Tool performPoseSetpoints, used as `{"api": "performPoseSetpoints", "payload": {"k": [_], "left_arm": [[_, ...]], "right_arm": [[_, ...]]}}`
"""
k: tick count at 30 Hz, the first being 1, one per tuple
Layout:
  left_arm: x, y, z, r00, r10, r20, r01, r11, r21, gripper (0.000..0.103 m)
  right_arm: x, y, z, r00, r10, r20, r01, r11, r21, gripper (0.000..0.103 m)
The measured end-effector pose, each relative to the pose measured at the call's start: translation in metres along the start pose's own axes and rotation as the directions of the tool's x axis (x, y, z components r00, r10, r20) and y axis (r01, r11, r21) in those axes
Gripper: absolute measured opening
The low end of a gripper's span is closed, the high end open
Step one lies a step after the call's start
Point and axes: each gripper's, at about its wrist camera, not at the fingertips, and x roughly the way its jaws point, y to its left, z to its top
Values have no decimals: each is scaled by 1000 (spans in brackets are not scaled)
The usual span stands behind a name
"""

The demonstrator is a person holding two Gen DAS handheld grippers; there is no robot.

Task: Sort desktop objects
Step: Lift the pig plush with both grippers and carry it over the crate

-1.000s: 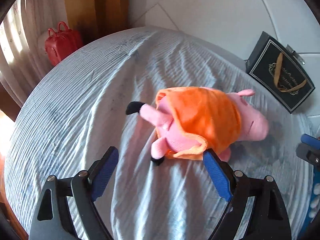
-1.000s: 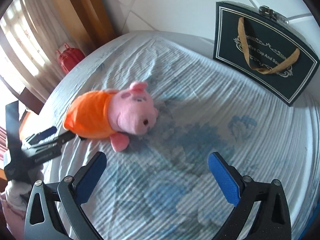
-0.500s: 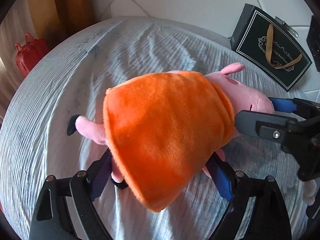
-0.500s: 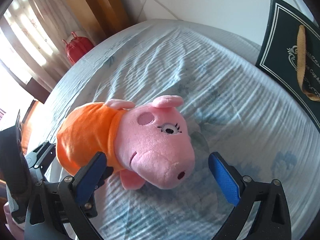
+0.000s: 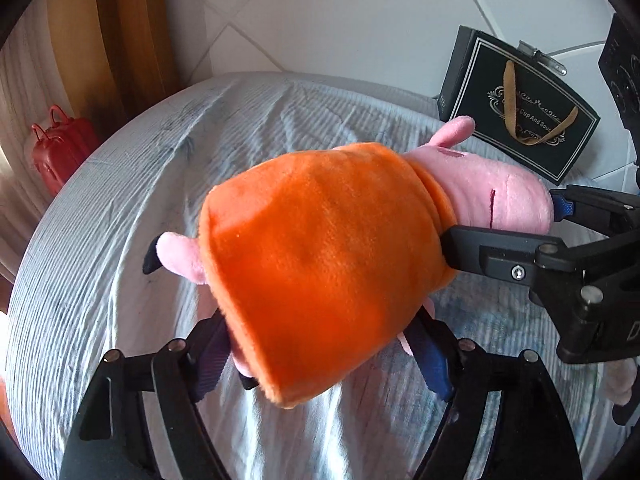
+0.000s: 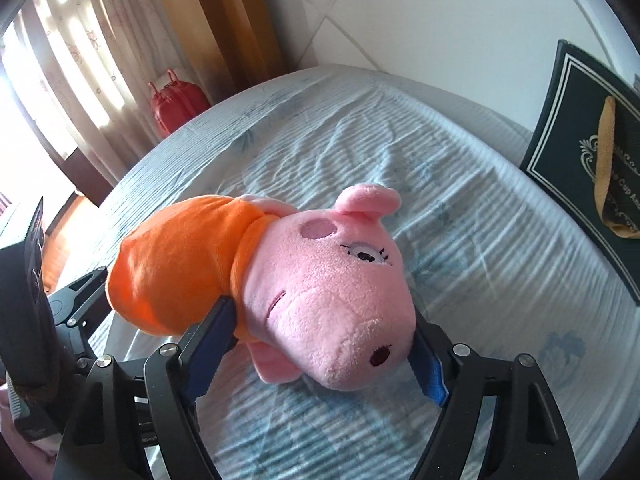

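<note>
both grippers closing round plush pig

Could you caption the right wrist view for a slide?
Right gripper closing around the head of an orange-dressed pig plush on a blue sheet.

The only legible writing stands on the dark gift bag with the gold ribbon handle, framed by a pale border and gold scrollwork — in the left wrist view it reads "Cup And Sou", the ribbon covering its start and its end too small to make out. In the right wrist view the same bag shows only "e Cup An" — the rest runs out of frame.
</note>
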Motion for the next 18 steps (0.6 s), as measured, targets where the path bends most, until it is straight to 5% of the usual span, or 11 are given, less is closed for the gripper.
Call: {"api": "performPoseSetpoints", "payload": {"k": [10, 18], "left_arm": [[-110, -29, 1, 986, -44, 162, 29, 995, 96, 79], [-197, -56, 0, 954, -109, 279, 58, 981, 184, 79]], "right_arm": [[-114, 23, -20, 985, -53, 163, 48, 998, 34, 80], [-208, 47, -38, 946, -132, 296, 118, 991, 64, 80]]}}
